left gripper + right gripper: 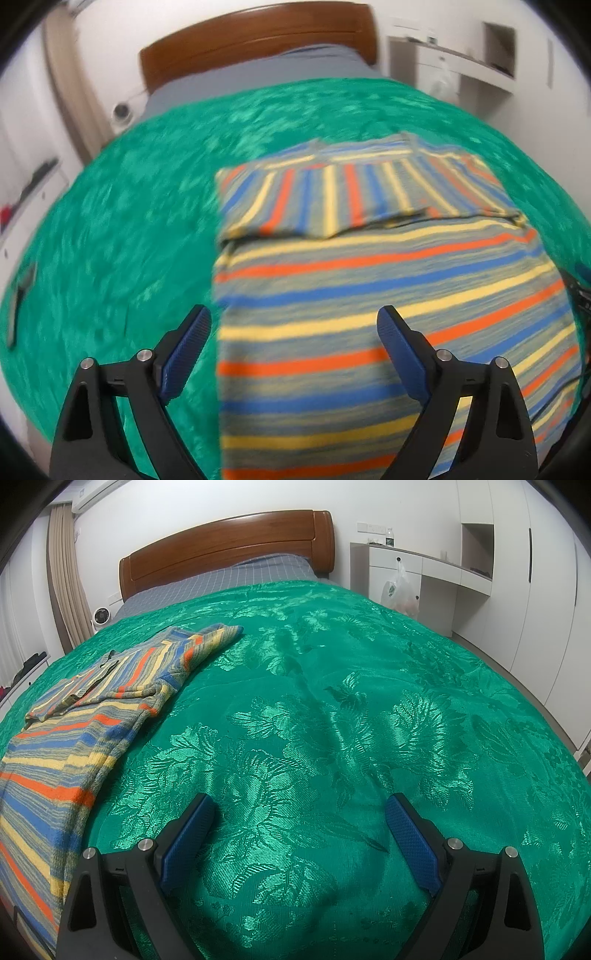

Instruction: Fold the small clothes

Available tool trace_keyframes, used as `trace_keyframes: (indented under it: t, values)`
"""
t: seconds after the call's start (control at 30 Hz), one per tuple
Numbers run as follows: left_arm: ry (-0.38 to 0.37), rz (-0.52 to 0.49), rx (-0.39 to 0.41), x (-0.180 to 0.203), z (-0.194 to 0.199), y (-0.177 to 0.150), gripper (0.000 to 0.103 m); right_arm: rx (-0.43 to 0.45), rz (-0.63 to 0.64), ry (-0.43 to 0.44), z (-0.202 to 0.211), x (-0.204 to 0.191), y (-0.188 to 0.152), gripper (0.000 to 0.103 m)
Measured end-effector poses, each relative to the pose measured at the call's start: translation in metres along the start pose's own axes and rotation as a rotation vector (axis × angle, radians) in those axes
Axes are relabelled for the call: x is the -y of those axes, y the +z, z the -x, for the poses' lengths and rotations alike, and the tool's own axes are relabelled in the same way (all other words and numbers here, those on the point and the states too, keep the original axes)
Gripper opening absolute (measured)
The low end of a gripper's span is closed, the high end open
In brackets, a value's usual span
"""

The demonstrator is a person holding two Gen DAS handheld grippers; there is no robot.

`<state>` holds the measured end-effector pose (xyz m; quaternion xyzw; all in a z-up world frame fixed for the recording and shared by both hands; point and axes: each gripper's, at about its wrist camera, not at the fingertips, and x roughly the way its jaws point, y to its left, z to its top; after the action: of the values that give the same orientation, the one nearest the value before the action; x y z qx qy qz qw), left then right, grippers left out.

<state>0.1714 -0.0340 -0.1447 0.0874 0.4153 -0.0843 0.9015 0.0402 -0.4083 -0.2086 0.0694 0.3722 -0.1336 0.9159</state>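
A small striped garment (369,280) in blue, orange, yellow and grey lies flat on the green bedspread (122,236), with its sleeves folded across its upper part. My left gripper (293,321) hovers above the garment's near left edge, jaws wide and empty; the left wrist view is blurred. In the right wrist view the same garment (70,716) lies at the left. My right gripper (299,808) stands open over bare bedspread (332,701) to the garment's right, holding nothing.
A wooden headboard (229,550) and grey checked sheet (221,578) lie at the far end of the bed. White cabinets with a hanging plastic bag (400,589) stand at the right. A small white fan (99,616) and a curtain (66,579) are at the far left.
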Motion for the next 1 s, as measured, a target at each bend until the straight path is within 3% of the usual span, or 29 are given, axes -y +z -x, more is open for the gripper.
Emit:
trace_keyframes:
  t: [0.13,0.23,0.43,0.47,0.53,0.57,0.63,0.73,1.0]
  values:
    - [0.002,0.107,-0.029,-0.049,-0.009,-0.020,0.092,0.000,0.000,0.000,0.000,0.000,0.000,0.093]
    - [0.041,0.166,-0.005,-0.089,-0.017,-0.027,0.093,0.001,0.000,0.000,0.000,0.000,0.000,0.093]
    - [0.084,0.349,0.043,-0.173,-0.055,-0.005,0.099,0.002,0.001,-0.001,-0.001,0.000,0.000,0.094]
    - [0.089,0.384,0.031,-0.184,-0.064,-0.002,0.102,0.002,0.001,-0.001,-0.001,0.000,0.001,0.094]
    - [0.167,0.454,-0.056,-0.207,-0.091,-0.007,0.103,0.002,0.001,-0.001,-0.001,0.000,0.000,0.094]
    - [0.198,0.457,-0.081,-0.212,-0.099,-0.012,0.103,0.002,0.001,-0.002,-0.002,0.001,0.001,0.094]
    - [0.194,0.441,-0.006,-0.210,-0.097,-0.022,0.103,0.002,0.001,-0.001,-0.001,0.000,0.000,0.094]
    - [0.225,0.414,0.029,-0.200,-0.093,-0.031,0.103,0.003,0.001,-0.003,-0.002,0.001,0.001,0.094]
    - [0.231,0.411,0.023,-0.200,-0.093,-0.032,0.103,0.005,0.002,-0.003,-0.002,0.001,0.002,0.094]
